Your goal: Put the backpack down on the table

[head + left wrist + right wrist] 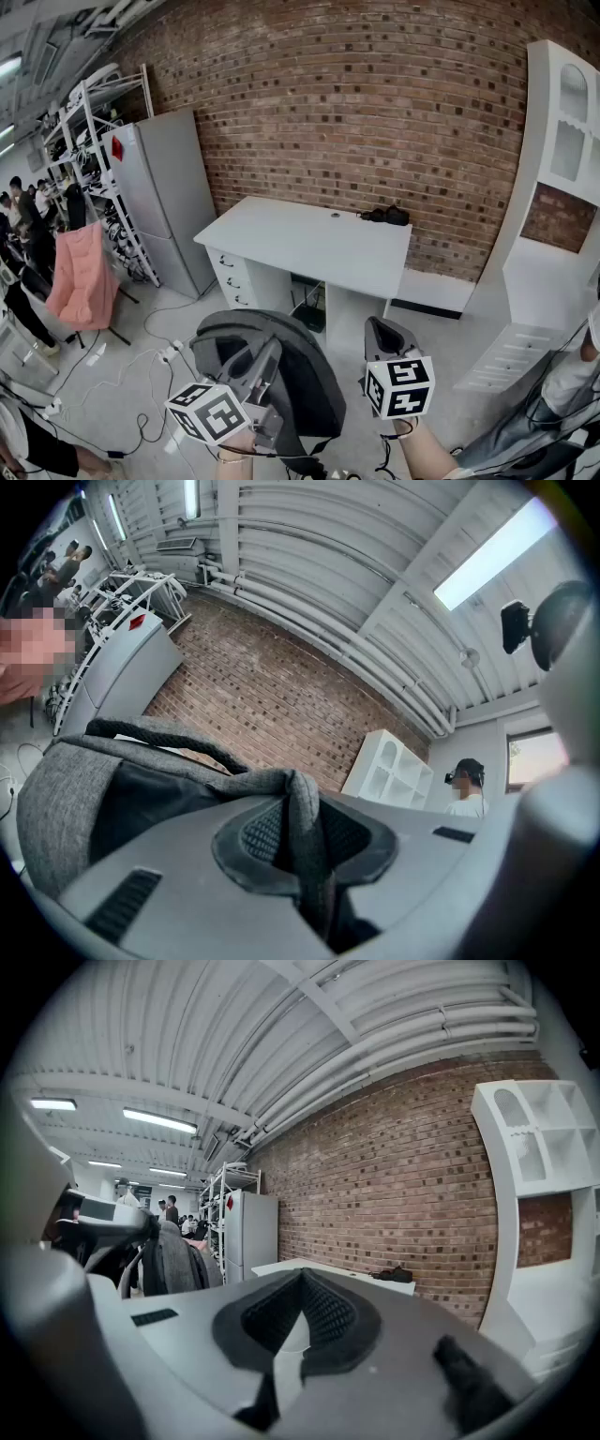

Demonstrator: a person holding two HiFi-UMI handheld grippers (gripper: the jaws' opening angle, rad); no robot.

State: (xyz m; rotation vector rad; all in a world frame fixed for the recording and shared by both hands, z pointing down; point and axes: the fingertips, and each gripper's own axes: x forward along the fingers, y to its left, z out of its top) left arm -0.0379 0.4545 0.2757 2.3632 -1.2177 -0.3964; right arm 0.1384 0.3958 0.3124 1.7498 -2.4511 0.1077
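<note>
- Closest to us, between the pads of the left gripper (300,803), a grey woven strap (308,855) of the backpack (309,384) is pinched tight. Only the left gripper view shows this clamp, because in the head view the jaws are sunk into the top of the bag.
- Beside it, the right gripper (298,1288) is empty. Its own view shows the pads drawn together, seemingly meeting at the tips, with just a pale sliver lower down.
- From the head view we see the backpack, grey with a black front, hanging from the left gripper above the floor (187,314). It is short of the table and not touching it.
- At its left edge the right gripper view catches the bag from the side, an angle the head view does not give.
- Loose cables (141,361) trail over the floor to our left.
- Past the bag stands the white table (309,244), with drawers on its left side. A small black object (386,216) lies near its far right corner, and we cannot tell what it is.
- Left of the table come a grey fridge (164,202), a metal rack (89,131) and a pink seat (82,277).
- To the right rises a tall white shelf unit (562,187), and a brick wall (356,94) runs behind everything.
- The left gripper view adds a person in a white top (466,803) near that shelf unit.
</note>
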